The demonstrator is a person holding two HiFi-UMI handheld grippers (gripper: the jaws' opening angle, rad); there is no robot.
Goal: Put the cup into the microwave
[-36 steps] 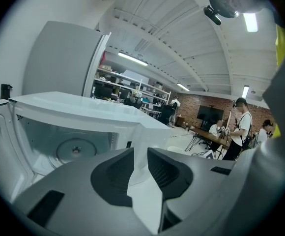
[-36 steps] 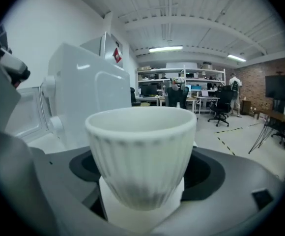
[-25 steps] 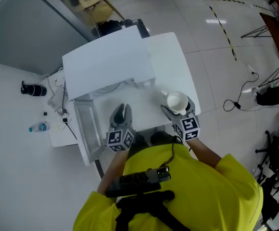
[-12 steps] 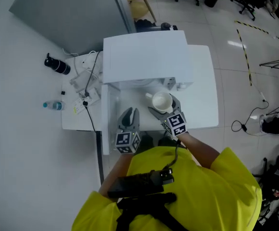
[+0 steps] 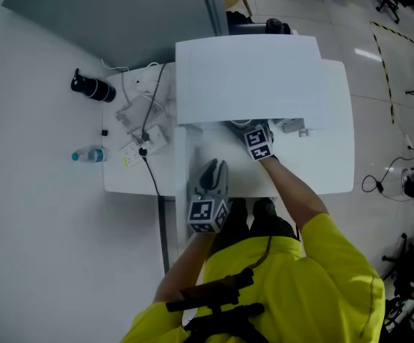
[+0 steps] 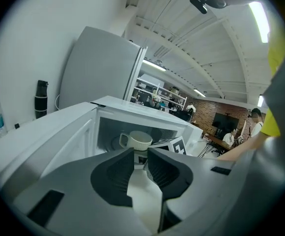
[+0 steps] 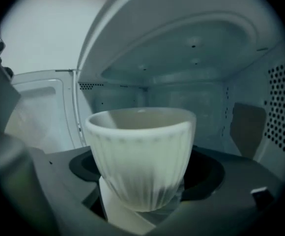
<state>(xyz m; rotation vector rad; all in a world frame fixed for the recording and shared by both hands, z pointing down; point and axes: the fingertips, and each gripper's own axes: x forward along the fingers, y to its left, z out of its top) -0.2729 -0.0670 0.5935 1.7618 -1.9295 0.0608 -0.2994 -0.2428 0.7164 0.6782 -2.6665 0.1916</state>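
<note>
A white ribbed cup [image 7: 141, 151] sits between the jaws of my right gripper [image 7: 145, 173], which is shut on it. The cup is held inside the cavity of the white microwave [image 5: 250, 77], above the round turntable [image 7: 209, 168]. In the head view the microwave top hides the cup; only the right gripper's marker cube [image 5: 258, 143] shows at the opening. The left gripper view sees the cup [image 6: 137, 140] inside, its handle to the left. My left gripper [image 5: 214, 168] hovers in front of the opening, jaws nearly together with nothing between them.
The microwave door [image 5: 183, 174] hangs open to the left, beside the left gripper. The microwave stands on a white table [image 5: 339, 170]. A black flask [image 5: 91, 88], a water bottle [image 5: 89, 155] and a power strip with cables [image 5: 141, 143] lie left of it.
My right gripper has carried the cup forward from in front of the microwave into its cavity. The left gripper has shifted slightly and stays outside the opening.
</note>
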